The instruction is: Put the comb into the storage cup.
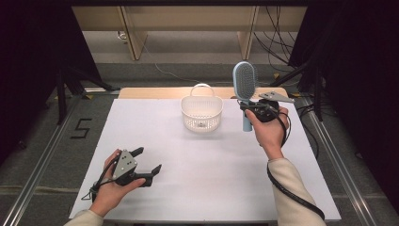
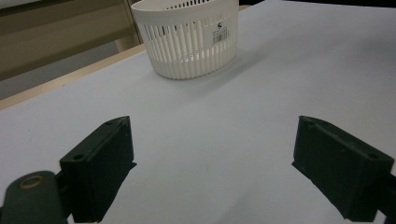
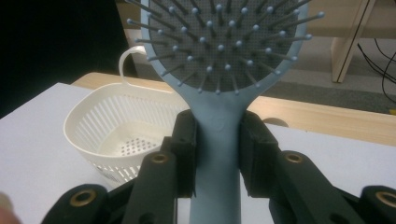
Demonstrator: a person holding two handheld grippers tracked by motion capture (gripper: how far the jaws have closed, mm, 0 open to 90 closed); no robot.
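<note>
The right gripper (image 1: 258, 111) clamps its jaws on the handle of the blue hairbrush (image 1: 245, 80), upright at the worktop's (image 1: 155, 141) two o'clock, likely to drop it handle-first into the white basket (image 1: 202, 113) at twelve. The left gripper (image 1: 144, 165) rests at seven, jaws wide and empty. The right gripper view shows the bristles (image 3: 219, 46) facing its camera.

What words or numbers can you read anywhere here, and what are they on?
"5": black marking on the grey floor left of the table.
Sticker with a barcode on the white basket: print too small to read.
Hairbrush: no writing to be seen.
</note>
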